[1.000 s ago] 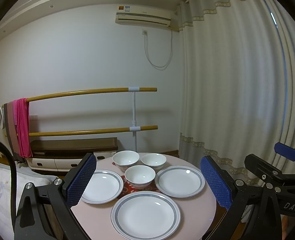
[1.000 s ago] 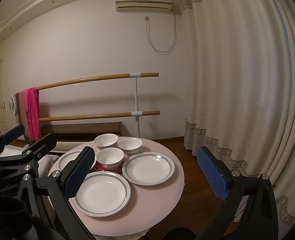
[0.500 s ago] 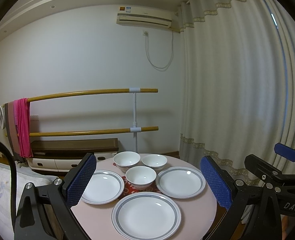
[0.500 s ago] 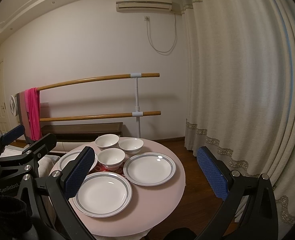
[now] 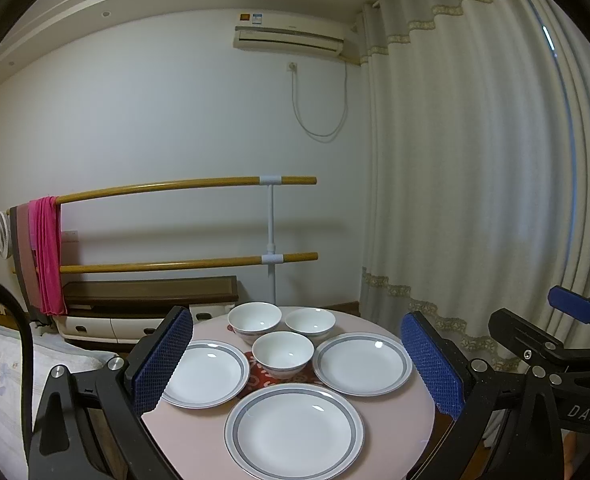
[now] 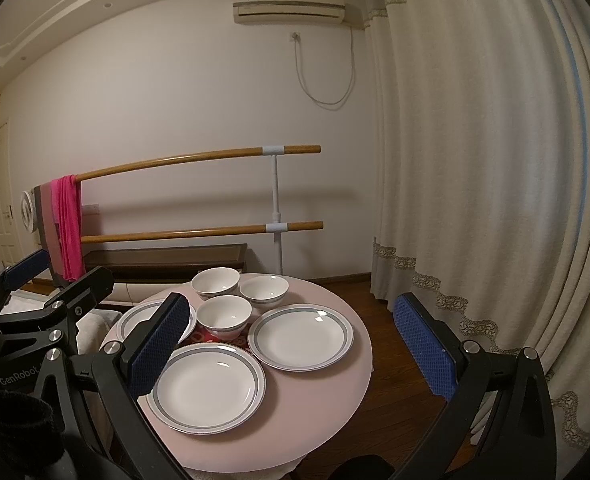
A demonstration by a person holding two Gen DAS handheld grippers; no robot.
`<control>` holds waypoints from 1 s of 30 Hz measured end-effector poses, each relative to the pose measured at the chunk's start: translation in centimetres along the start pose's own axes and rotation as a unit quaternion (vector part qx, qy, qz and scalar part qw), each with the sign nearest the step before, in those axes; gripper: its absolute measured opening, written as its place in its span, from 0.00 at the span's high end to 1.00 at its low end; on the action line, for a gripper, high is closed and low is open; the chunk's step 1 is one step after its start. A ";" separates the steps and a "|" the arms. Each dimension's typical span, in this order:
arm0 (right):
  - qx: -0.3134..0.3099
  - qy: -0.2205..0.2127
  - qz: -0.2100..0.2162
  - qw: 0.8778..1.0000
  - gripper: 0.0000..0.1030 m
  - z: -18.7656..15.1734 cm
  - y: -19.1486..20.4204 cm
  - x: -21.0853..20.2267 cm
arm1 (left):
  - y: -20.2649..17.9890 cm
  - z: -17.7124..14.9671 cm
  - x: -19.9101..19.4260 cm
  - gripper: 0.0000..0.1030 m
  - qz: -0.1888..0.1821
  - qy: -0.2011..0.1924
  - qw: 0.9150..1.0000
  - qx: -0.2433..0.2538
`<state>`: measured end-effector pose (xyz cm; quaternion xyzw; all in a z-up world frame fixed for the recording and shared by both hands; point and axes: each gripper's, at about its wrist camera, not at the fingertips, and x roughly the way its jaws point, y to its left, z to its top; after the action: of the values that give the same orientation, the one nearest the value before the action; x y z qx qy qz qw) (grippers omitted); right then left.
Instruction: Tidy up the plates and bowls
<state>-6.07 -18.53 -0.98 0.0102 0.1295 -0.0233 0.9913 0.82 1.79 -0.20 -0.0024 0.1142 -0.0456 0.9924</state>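
Your left gripper (image 5: 295, 364) and your right gripper (image 6: 291, 344) both hang above the near edge of the round pink bench (image 6: 335, 392), jaws spread wide with nothing between the blue pads. "DAS" is printed on the right gripper's body as seen from the left wrist view, and "GenRobot" on the left gripper's body as seen from the right wrist view.

Closest to you on the bench lies the near plate (image 5: 295, 430), white with a grey ring, at the near edge. Beyond it, the left plate (image 5: 205, 374) lies toward the left edge and the right plate (image 5: 363, 364) toward the right edge. Between those two stands the middle bowl (image 5: 283, 354) on a red mat (image 5: 261, 378) with white markings too small to read. At the far edge two more bowls stand side by side: the far left bowl (image 5: 255, 318) and the far right bowl (image 5: 310, 322).

Behind the bench a two-rail wooden barre (image 5: 183, 186) carries a pink cloth (image 5: 47, 252). High on the wall hangs an air conditioner (image 5: 289, 38) with stickers I cannot read.
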 end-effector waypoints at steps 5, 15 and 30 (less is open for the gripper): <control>-0.001 0.004 0.004 1.000 0.00 0.2 0.3 0.3 | 0.2 0.0 0.3 0.01 0.002 0.002 1.000 -0.001; -0.003 0.015 0.018 1.000 0.00 0.2 0.1 2.2 | 0.9 0.1 1.5 0.01 0.002 0.009 1.000 -0.010; 0.004 0.094 0.065 0.993 0.00 -3.1 -0.3 10.3 | 5.8 -4.2 8.2 0.01 0.038 0.109 0.993 -0.033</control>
<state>3.04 -19.18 -6.58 0.0248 0.2214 0.0413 0.9740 8.32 6.86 -6.21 -0.0260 0.2235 -0.0038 0.9744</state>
